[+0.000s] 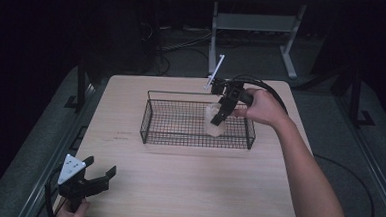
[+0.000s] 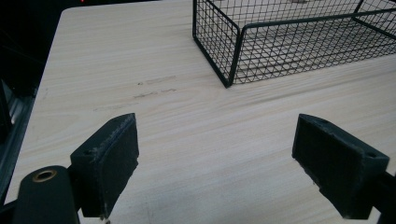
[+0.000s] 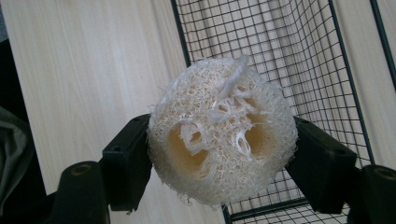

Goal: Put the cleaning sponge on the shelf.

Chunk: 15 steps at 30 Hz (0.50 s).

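Observation:
A pale, fibrous loofah sponge (image 3: 223,130) with hollow holes through its middle sits between the two black jaws of my right gripper (image 3: 222,156), which is shut on it. In the high view that gripper (image 1: 219,116) holds the loofah (image 1: 213,125) tilted down over the right part of a black wire basket (image 1: 150,114), at about rim height. My left gripper (image 1: 100,169) rests near the table's front left corner, open, with nothing between its pads (image 2: 111,156). The basket's near corner (image 2: 232,56) lies ahead of it.
The light wood table (image 1: 192,183) has bare surface in front of the basket. A white stick-like part (image 1: 216,68) rises behind the right gripper. Beyond the table stands a grey desk frame (image 1: 289,48), with dark floor and cables around.

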Each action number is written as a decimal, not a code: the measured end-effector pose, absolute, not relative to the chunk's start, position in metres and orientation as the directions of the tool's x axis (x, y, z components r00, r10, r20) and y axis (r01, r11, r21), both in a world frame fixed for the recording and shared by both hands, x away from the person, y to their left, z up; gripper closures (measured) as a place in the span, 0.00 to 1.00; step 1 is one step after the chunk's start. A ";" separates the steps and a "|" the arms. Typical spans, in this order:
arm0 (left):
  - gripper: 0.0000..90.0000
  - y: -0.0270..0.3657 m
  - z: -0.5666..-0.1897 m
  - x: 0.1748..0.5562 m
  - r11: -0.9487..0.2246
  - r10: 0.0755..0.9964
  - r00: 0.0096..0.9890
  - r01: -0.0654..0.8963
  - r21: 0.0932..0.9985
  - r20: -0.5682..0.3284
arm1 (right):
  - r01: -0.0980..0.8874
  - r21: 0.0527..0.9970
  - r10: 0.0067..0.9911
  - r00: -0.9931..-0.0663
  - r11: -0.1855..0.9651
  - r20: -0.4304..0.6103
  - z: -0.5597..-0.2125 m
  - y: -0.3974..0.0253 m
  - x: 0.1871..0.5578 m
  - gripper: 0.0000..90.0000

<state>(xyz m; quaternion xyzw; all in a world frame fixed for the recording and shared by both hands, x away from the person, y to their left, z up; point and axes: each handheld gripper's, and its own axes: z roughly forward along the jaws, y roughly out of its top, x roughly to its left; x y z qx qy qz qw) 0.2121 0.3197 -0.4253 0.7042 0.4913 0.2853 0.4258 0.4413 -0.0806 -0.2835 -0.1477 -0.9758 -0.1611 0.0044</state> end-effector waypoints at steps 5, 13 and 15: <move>0.15 0.320 -0.425 0.212 -0.151 0.936 0.352 0.447 0.882 -0.018 | 0.308 0.303 0.303 -0.951 0.902 0.064 -0.289 -0.079 0.451 0.30; 0.15 0.321 -0.425 0.212 -0.151 0.935 0.353 0.447 0.881 -0.019 | 0.319 0.311 0.312 -0.947 0.895 0.072 -0.295 -0.077 0.460 0.30; 0.15 0.321 -0.425 0.212 -0.146 0.936 0.351 0.449 0.882 -0.023 | 0.323 0.308 0.317 -0.946 0.895 0.071 -0.296 -0.076 0.462 0.30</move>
